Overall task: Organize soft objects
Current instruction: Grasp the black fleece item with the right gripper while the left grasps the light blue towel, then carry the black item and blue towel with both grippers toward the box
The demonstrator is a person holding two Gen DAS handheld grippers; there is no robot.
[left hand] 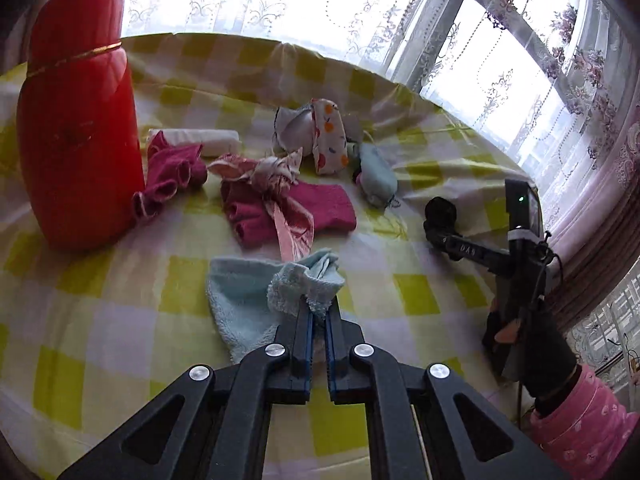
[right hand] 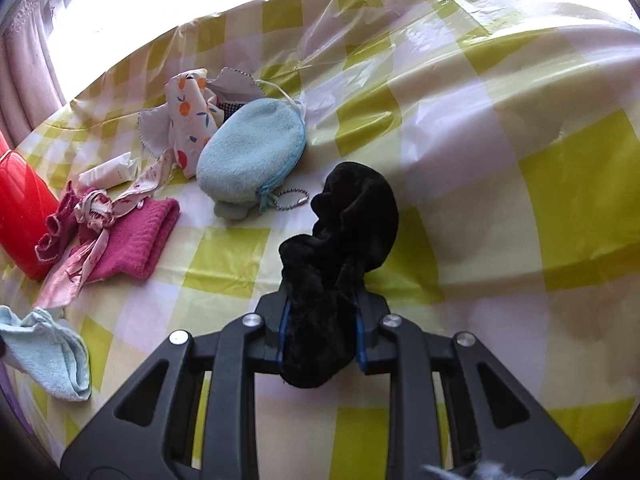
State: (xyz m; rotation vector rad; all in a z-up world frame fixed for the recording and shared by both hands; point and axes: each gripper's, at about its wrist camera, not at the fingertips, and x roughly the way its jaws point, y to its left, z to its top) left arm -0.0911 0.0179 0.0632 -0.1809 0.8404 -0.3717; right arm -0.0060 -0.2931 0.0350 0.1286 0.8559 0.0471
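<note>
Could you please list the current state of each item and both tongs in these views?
Left tongs: shut on the light blue sock.
Light blue sock: pinched at its cuff.
Right tongs: shut on the black scrunchie.
Black scrunchie: held, bunched.
Blue pouch: zipped, lying flat.
Red flask: upright, capped.

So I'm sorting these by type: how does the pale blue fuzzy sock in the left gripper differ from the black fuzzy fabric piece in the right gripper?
The pale blue fuzzy sock lies flat on the checked tablecloth, pinched at its lacy cuff by the left gripper; the black fuzzy fabric piece is bunched thickly between the right gripper fingers. The sock's shape is clear; the black piece's is not. Both look soft and plush.
</note>
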